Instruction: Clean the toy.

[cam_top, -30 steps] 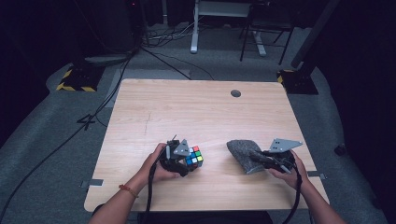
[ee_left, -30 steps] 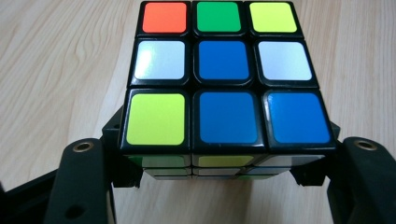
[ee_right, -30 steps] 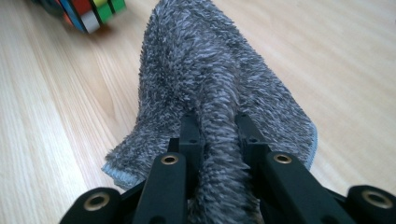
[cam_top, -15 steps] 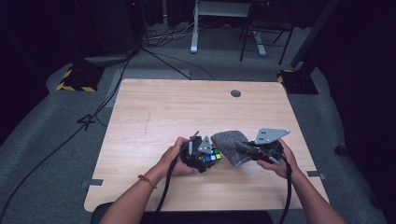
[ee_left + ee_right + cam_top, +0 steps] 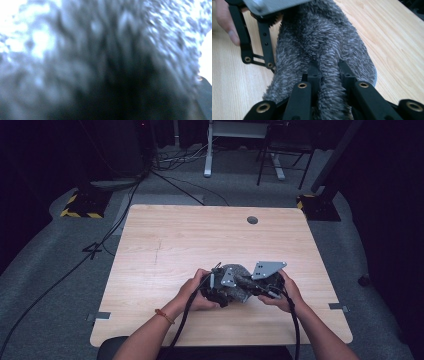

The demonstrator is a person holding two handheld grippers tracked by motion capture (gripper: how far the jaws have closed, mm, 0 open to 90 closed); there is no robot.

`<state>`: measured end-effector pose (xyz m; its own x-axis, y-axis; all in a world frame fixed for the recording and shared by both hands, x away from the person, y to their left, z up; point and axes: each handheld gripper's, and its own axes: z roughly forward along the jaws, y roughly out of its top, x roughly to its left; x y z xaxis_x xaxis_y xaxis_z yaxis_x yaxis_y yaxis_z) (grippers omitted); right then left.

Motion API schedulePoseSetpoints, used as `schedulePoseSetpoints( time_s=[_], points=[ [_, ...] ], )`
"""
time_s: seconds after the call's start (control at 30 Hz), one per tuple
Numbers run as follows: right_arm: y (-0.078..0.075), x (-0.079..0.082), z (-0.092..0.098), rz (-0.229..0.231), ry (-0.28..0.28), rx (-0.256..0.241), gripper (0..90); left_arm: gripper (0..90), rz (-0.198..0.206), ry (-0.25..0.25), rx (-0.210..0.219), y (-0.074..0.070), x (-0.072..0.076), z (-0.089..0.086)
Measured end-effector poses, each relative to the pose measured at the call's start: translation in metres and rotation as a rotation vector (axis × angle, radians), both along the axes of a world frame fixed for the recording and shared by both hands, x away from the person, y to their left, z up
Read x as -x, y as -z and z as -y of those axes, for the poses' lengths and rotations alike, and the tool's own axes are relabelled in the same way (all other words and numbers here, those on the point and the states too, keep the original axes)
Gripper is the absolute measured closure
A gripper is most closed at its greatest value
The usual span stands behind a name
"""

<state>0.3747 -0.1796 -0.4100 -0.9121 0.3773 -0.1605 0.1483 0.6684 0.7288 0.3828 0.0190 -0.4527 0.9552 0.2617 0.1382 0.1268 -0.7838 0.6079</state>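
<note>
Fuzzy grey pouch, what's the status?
Right gripper pinching grey pouch. Left gripper pushed into its opening, jaws hidden. Nothing in the way on table.

Both forearms enter from the desk's near edge. Left gripper (image 5: 220,287) and right gripper (image 5: 250,285) meet near the near-edge centre, almost touching. Right jaws pinched on grey fuzzy pouch (image 5: 322,50). Left jaw state unclear, view blurred.
</note>
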Motion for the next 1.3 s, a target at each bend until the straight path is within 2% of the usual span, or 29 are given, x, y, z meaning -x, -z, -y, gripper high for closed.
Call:
schedulePoseSetpoints(
  time_s=[0.1,0.17,0.33,0.43,0.57,0.7,0.83,0.87,1.0,1.07,1.13,1.3],
  points=[
    [0.004,-0.002,0.006,-0.002,0.018,0.004,76.2,33.9,-0.004,0.003,0.005,0.001,0.001,-0.002],
    [0.008,-0.004,0.013,0.005,0.053,0.016,76.2,33.9,-0.010,-0.001,0.012,0.000,0.002,-0.004],
    [0.006,-0.003,0.017,0.017,0.067,0.011,76.2,33.9,-0.008,-0.006,0.031,-0.002,0.003,-0.004],
    [0.000,0.001,0.011,0.034,0.052,-0.002,76.2,33.9,0.012,0.000,0.023,-0.003,0.004,0.000],
    [-0.007,0.013,-0.006,0.061,0.005,-0.003,76.1,33.9,0.010,-0.005,0.021,-0.002,0.005,0.003],
    [-0.008,0.017,-0.011,0.074,-0.001,-0.006,76.0,33.9,0.021,-0.020,0.021,-0.004,0.006,0.001],
    [-0.007,0.014,-0.008,0.095,0.019,0.008,75.9,33.9,0.031,-0.025,0.016,-0.008,0.006,-0.001],
    [-0.007,0.010,-0.003,0.070,0.028,-0.006,75.8,33.9,0.033,-0.025,0.016,-0.008,0.006,-0.001],
    [-0.005,0.005,0.005,0.076,0.064,0.014,75.9,33.9,0.025,-0.027,0.033,-0.009,0.005,-0.004],
    [-0.003,0.003,0.010,0.058,0.073,-0.004,75.9,33.9,0.029,-0.029,0.033,-0.009,0.004,-0.005],
    [-0.002,0.001,0.011,0.062,0.081,0.005,75.9,33.9,0.025,-0.032,0.031,-0.009,0.004,-0.006],
    [-0.001,0.000,0.010,0.054,0.077,-0.005,75.8,33.9,0.021,-0.037,0.030,-0.004,0.001,-0.003]
  ],
)
